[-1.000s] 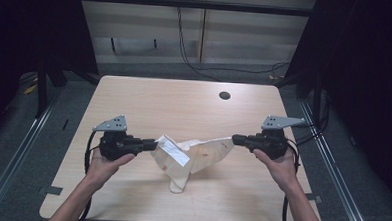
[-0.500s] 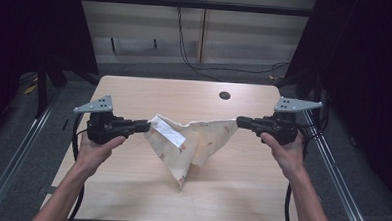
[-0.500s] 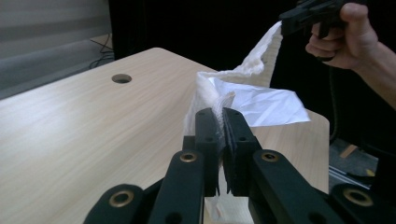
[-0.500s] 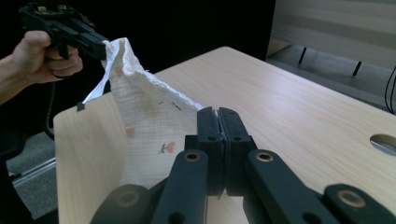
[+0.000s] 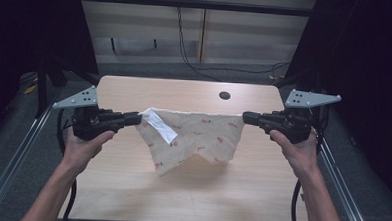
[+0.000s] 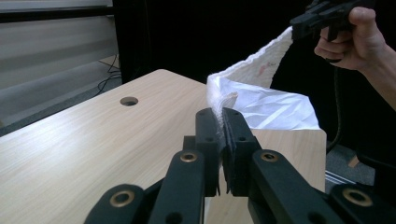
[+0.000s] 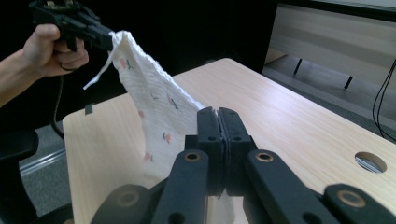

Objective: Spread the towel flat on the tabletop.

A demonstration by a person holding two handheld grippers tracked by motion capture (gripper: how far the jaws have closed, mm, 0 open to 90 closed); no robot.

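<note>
The wooden counter has a round hole near its far edge. Above its middle hangs a patterned cloth, stretched between the left tongs and right tongs, each clamped tight on an upper corner.

Overhead light, even on the table; room edges left and right drop to near black, no detail there. Soft shadow under the cloth on the wood, faint ones under the forearms. High view slightly soft, low resolution, mild grain in dark areas. No hard glare; slight sheen on the grey plates. Left gripper view: near jaws blurred at the bottom edge, white label bright, close to clipped, background black. Right gripper view: jaws soft up close, cloth weave sharp, far hand fairly clear, back wall brighter at right.
</note>
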